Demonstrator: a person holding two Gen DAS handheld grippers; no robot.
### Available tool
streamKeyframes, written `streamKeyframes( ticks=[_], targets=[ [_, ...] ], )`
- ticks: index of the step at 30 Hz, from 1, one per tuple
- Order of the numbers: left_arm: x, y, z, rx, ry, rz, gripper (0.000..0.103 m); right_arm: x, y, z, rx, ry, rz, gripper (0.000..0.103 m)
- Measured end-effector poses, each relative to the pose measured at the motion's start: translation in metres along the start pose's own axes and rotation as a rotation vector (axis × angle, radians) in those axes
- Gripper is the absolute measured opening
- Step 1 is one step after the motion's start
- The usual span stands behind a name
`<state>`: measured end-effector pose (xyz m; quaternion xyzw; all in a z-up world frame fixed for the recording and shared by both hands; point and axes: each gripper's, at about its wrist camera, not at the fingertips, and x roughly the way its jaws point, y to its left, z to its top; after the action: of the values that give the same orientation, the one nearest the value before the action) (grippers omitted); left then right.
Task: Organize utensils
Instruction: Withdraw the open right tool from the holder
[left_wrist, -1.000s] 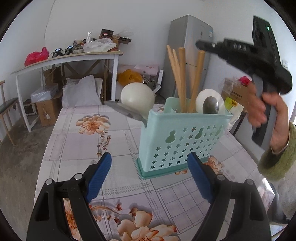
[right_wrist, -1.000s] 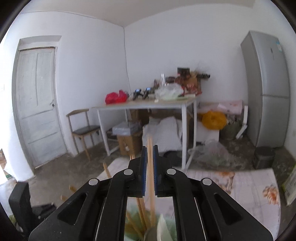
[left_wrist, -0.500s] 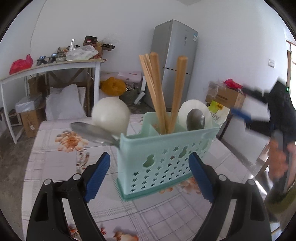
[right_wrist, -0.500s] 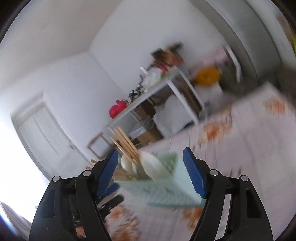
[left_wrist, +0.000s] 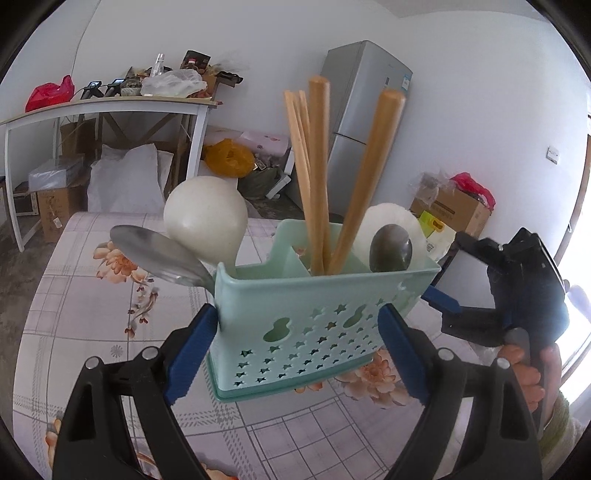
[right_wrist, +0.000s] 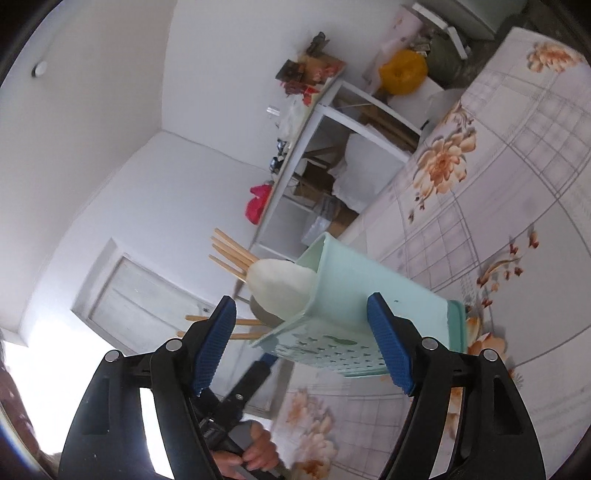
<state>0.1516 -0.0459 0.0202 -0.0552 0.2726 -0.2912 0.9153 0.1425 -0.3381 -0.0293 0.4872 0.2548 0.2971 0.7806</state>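
A mint green utensil caddy (left_wrist: 310, 317) stands on the floral tablecloth (left_wrist: 92, 302). It holds wooden chopsticks (left_wrist: 317, 173), white ladles (left_wrist: 205, 218) and metal spoons (left_wrist: 390, 248). My left gripper (left_wrist: 295, 350) is open, its blue pads on either side of the caddy's front, close to the walls. My right gripper (right_wrist: 303, 343) is open and empty, tilted, with the caddy (right_wrist: 354, 295) between and beyond its pads. It also shows in the left wrist view (left_wrist: 517, 306) to the right of the caddy.
A white side table (left_wrist: 110, 107) with clutter stands behind the table, with boxes and bags under it. A grey fridge (left_wrist: 365, 122) stands at the back. A cardboard box (left_wrist: 454, 206) is at the right. A door (right_wrist: 147, 306) shows in the right wrist view.
My right gripper let go of the chopstick in the caddy, opened and swung down to the caddy's right side. My left gripper moved in around the caddy.
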Motion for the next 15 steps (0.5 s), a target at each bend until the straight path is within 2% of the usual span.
streamKeyframes(
  ticks=[7, 15],
  targets=[
    [-0.016, -0.004, -0.007, -0.008, 0.020, 0.029, 0.086, 0.000, 0.002, -0.007, 0.015, 0.013, -0.007, 0.071],
    [-0.046, 0.003, -0.018, -0.057, 0.032, 0.065, 0.086, 0.003, 0.013, -0.035, 0.029, 0.041, 0.004, 0.071]
  ],
)
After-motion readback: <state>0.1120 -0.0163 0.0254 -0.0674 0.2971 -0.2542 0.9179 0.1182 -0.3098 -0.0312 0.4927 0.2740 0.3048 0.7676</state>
